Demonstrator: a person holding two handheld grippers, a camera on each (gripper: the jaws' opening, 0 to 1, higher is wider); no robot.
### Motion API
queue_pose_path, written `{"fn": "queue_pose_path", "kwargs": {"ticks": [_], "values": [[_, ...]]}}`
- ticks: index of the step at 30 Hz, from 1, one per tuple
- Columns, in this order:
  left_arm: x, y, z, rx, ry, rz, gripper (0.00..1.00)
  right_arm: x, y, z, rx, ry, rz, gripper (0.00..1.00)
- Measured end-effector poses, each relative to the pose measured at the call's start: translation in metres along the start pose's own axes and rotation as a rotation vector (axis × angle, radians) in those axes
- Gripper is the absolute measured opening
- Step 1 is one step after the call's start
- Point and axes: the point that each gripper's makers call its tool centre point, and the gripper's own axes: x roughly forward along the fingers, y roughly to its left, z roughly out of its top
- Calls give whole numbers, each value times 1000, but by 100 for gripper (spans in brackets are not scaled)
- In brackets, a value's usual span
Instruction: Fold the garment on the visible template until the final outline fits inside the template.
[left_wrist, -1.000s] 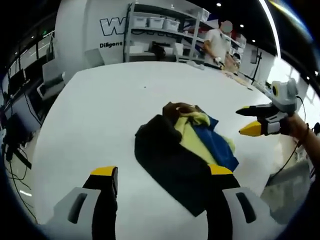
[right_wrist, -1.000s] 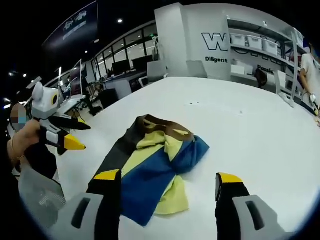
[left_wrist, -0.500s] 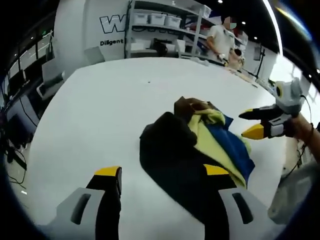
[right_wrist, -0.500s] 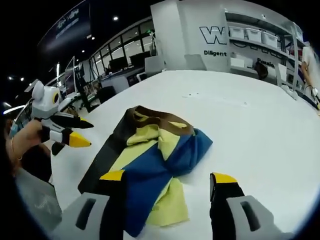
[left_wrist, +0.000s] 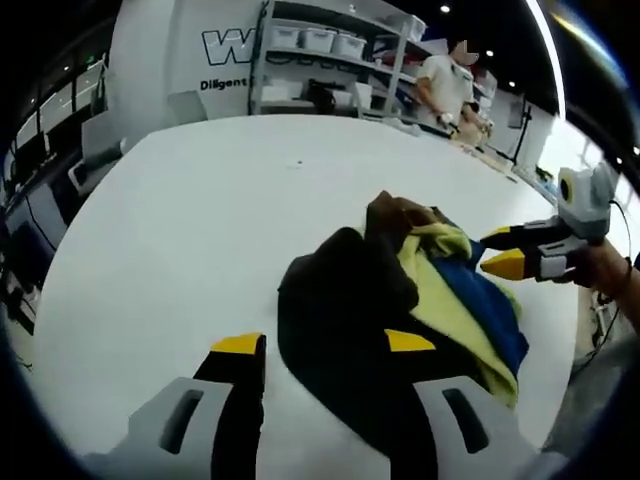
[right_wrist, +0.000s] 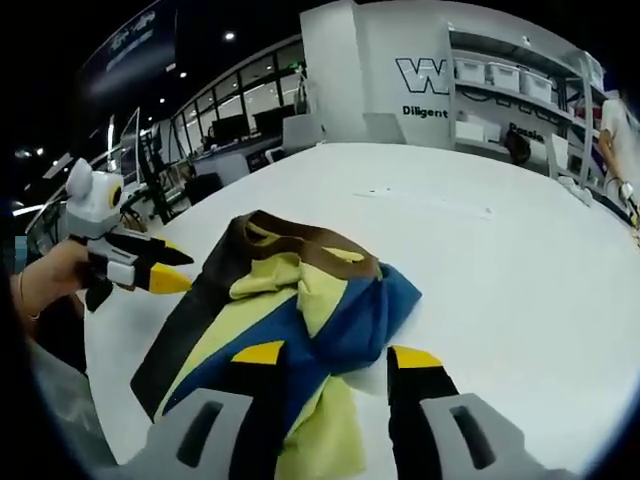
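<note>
**Two grippers close on a crumpled garment**

Two open, empty grippers frame the work. The left gripper has its jaws spread over the dark near edge of the garment, which runs off toward 1 o'clock. The right gripper straddles the blue and yellow folds, its long axis toward 11 o'clock. Both look about equally near. The garment lies bunched on the white worktop; I cannot make out a template.
</note>
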Motion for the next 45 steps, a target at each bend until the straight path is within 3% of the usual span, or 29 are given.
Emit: {"fn": "queue_pose_path", "kwargs": {"ticks": [5,13,16,18,28,32,45], "values": [[7,-1,-6,-15,31,-20,27,5,-3,-4,3,11,-11,22],[12,2,-9,-23,46,-4,22,9,-8,-6,8,17,-23,11],[13,4,-8,-22,43,4,13,10,-9,-4,1,12,-25,7],[15,4,-9,-34,46,-5,0,9,-10,-2,-6,7,-28,5],[18,6,-10,-24,49,-5,0,4,-14,9,-36,-20,-51,0],[10,6,-5,12,27,-5,0,3,-14,14,-53,-23,-54,0],[-18,19,15,-4,-47,-1,0,-8,-20,45,-110,-76,-115,0]]}}
